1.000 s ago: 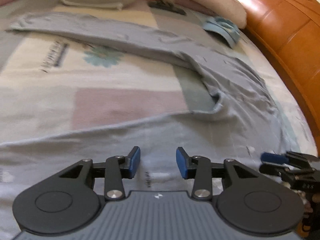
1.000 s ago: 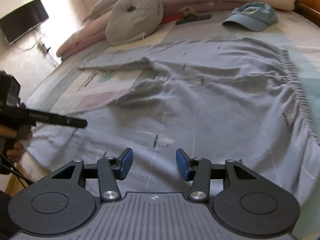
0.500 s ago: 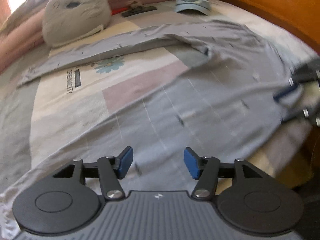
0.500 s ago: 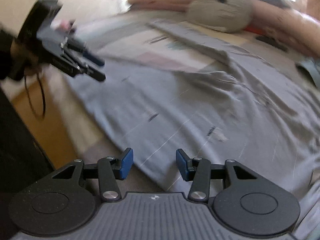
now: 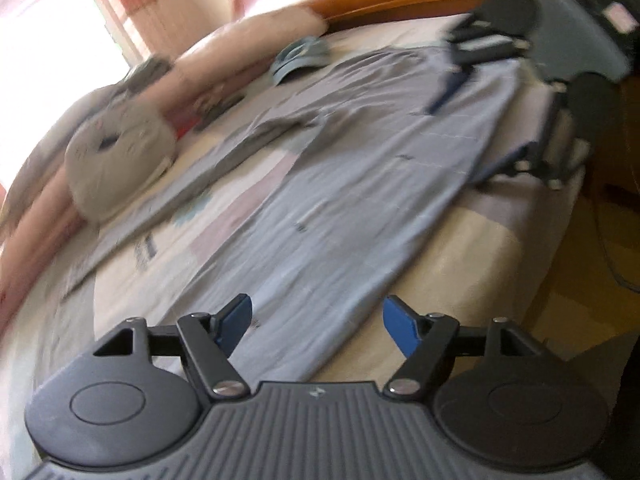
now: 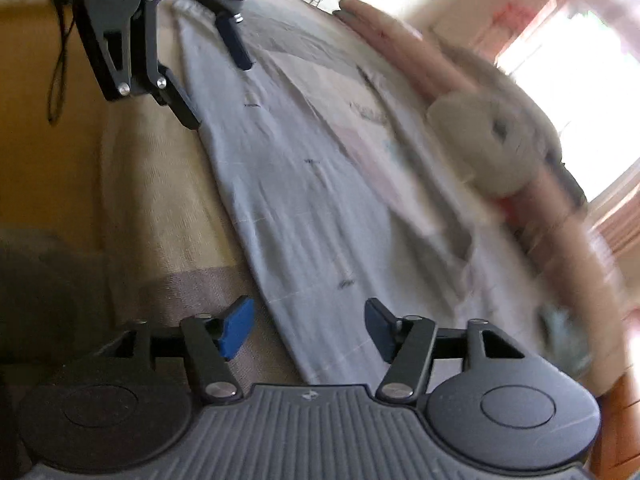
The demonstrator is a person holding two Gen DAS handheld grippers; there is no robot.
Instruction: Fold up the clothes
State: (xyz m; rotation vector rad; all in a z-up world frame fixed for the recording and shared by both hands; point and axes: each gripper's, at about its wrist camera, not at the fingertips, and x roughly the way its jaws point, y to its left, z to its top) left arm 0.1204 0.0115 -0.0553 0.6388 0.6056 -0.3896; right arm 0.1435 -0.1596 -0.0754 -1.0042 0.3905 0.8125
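Sprawling soft grey garment (image 5: 340, 200), wrinkled

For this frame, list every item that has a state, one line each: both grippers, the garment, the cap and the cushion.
left gripper: open, empty, over the near edge of the garment
right gripper: open, empty, at the garment's edge
grey garment: spread flat on the bed, unfolded, one sleeve stretched out
blue cap: lying on the bed beyond the garment
grey ring cushion: resting against the pink bolster
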